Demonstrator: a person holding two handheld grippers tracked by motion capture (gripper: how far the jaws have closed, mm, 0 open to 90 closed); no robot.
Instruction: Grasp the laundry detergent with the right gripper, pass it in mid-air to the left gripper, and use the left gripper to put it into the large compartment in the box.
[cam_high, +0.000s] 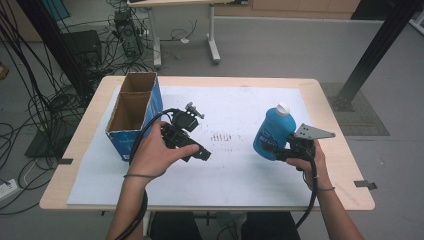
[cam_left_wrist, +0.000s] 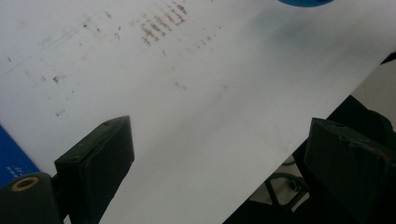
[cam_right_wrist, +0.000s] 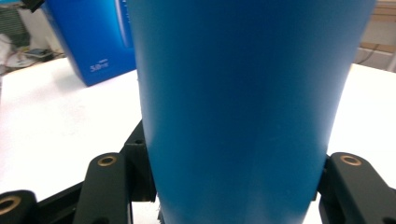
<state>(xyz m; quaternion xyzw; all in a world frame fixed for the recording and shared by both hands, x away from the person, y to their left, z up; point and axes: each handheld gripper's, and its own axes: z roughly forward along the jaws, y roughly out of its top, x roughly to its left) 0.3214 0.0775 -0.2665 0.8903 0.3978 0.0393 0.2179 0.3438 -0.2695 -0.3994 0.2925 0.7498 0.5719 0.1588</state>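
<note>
While the blue bottle (cam_high: 272, 132) with its white cap sits right of centre in the high view, tilted and gripped low on its body, the right claw (cam_high: 276, 151) is pinching it; the right claw view has the bottle's blue wall (cam_right_wrist: 243, 102) wedged between the two black jaws, pads pressed on either side. Judged from that, the pick-up is done and the bottle looks clear of the white sheet (cam_high: 235, 165) covering the counter (cam_high: 330, 95), though contact at its base cannot be told for sure. Likely left: carrying it across to the open cardboard box (cam_high: 134, 112) at the left of the frame, whose two compartments look bare. Left claw (cam_high: 202, 152) sits near the frame's centre, just right of the box, jaws spread wide with nothing between them, pointing right and down over the sheet. Both forearms enter from the bottom edge, the right hand (cam_high: 309, 165) gripping from behind the bottle.
</note>
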